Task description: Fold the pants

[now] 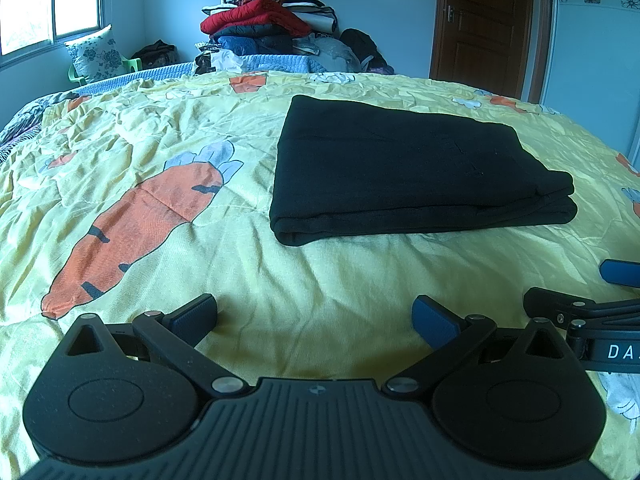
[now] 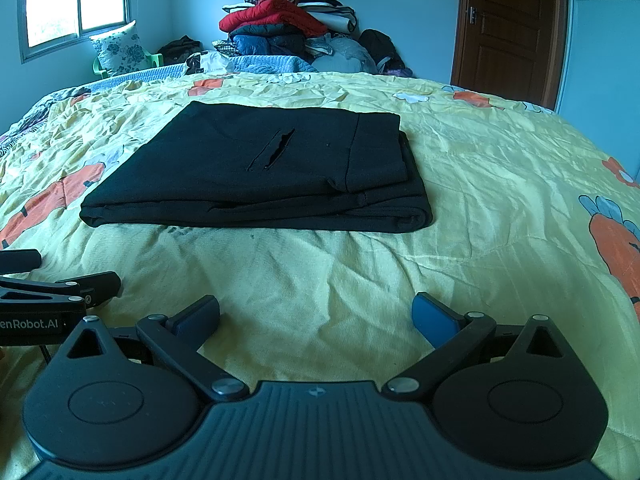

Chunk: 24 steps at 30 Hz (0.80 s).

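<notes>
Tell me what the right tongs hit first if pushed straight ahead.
The right tongs, open and empty, would cross bare yellow bedspread, then likely meet the near edge of the folded black pants. Depth is uncertain.

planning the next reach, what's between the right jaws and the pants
Only bare, wrinkled yellow bedcover lies between the open right gripper and the folded pants; the right wrist view shows it.

Pale blue walls close the room. A daylit window (image 2: 76, 0) sits far left, a brown wooden door (image 2: 516, 28) far right. Between them rises a heap of clothes (image 1: 268, 16), behind a yellow carrot-print bedspread (image 1: 168, 184).
</notes>
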Tool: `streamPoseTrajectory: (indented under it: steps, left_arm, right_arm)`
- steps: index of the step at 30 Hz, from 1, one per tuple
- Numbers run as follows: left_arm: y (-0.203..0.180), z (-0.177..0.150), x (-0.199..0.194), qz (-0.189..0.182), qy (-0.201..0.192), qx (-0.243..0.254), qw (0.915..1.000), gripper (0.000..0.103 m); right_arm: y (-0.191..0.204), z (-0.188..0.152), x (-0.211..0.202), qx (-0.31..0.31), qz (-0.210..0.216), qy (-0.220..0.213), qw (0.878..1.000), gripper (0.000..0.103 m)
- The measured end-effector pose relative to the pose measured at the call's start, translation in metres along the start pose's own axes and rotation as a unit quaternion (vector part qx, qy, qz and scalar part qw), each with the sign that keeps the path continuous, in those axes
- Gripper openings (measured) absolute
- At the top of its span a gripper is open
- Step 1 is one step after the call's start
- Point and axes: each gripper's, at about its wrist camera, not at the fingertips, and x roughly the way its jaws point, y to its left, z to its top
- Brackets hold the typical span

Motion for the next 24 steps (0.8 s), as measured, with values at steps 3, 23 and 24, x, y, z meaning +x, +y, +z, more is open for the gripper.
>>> streamPoseTrajectory:
  steps: [3,23,24]
  left_arm:
    - [-0.0005,0.0,-0.0002,0.0,0.0,0.0,1.0,0.103]
    - [0.0017,0.0005,0.0007,0.0,0.0,0.0,1.0,0.103]
    - [0.0015,0.0004,0.0007,0.0,0.0,0.0,1.0,0.103]
  right_arm:
    - [0.0001,-0.0001,0.0001,0.0,0.0,0.0,1.0,0.103]
    - [-0.0031,-0.0003,0.0004,0.008,-0.022,-0.001,1.0,0.103]
    - [-0.0029,-0.0003,0.0005,0.007,-0.022,-0.001,1.0,0.103]
